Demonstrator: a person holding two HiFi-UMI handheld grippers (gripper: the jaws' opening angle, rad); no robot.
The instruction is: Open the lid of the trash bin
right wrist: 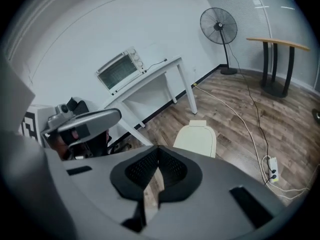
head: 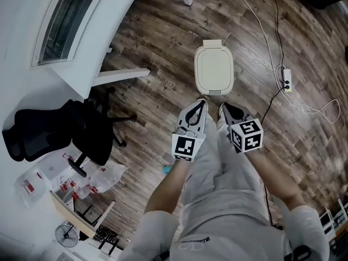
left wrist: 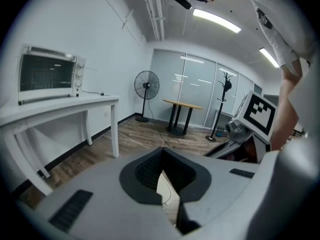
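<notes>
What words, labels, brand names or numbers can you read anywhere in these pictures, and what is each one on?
No text here can be read with certainty.
Print on the trousers' waistband: too blurred to read.
Labels on the red-and-white packets: too small to read.
Marker cubes: black-and-white square patterns only, no letters or numbers.
Toaster oven: no legible marking.
</notes>
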